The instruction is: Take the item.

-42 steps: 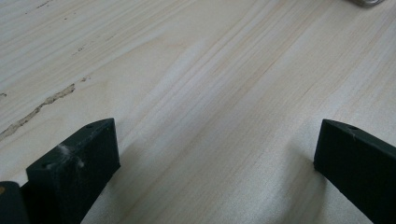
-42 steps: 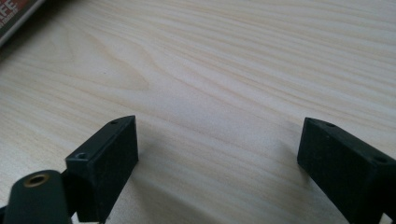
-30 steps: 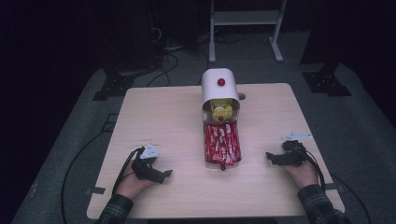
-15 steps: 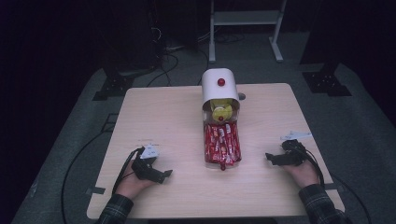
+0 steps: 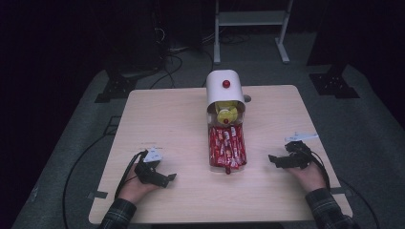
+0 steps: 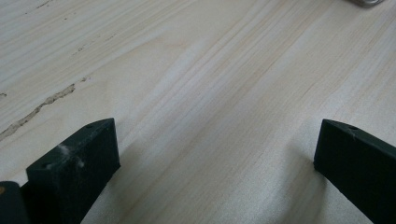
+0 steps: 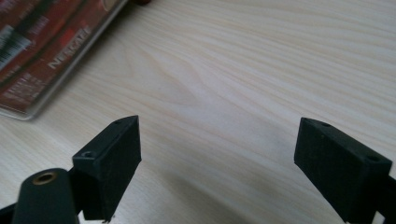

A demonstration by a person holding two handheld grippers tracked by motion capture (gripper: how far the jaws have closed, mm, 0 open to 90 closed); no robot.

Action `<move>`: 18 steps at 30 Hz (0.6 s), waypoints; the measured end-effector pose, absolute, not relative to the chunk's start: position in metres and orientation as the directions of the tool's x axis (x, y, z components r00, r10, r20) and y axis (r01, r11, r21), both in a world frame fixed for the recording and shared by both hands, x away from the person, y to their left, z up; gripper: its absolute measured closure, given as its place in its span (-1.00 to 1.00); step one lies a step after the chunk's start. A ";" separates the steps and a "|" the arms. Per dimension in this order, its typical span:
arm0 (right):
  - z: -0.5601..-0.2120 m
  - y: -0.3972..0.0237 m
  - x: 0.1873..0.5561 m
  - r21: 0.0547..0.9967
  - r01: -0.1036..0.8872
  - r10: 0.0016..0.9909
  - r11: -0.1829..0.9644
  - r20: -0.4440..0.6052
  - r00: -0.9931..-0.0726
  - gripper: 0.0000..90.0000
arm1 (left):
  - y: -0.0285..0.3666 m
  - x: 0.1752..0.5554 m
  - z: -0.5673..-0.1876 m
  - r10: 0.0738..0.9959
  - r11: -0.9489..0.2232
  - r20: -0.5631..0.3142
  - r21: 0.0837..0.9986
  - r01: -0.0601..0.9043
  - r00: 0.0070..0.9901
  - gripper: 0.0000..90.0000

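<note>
Both tongs, left point(image 5: 168, 178) and right point(image 5: 273, 159), gape empty on worktop point(image 5: 162, 119); clumsy grab could scatter Nescafé sticks point(image 5: 227, 147) from clear tray point(image 5: 210, 162).

My table point(image 5: 157, 119) is pale wood, lit brightly while the room around it is dark. Under it lies grey carpet point(image 5: 372, 129). Beyond the table's far edge stands a white metal frame point(image 5: 250, 19); black cables point(image 5: 172, 62) trail left of that frame.

Left gripper point(image 5: 165, 180), right gripper point(image 5: 274, 160): fingers apart
</note>
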State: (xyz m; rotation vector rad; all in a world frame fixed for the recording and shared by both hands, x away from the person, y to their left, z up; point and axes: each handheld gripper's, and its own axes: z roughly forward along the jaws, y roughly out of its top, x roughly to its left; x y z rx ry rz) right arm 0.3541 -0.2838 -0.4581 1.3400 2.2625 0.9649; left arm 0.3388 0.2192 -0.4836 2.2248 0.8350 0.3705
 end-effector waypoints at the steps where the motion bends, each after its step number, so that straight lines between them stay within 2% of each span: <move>1: -0.458 -0.284 0.354 0.700 0.636 0.866 0.325 0.050 -0.498 -0.69 | 0.219 0.339 -0.484 0.663 -0.531 0.015 0.715 0.456 0.749 -1.00; 18: -0.449 -0.276 0.351 0.721 0.611 0.845 0.327 0.066 -0.530 -0.67 | 0.220 0.339 -0.483 0.660 -0.536 0.018 0.712 0.454 0.751 -1.00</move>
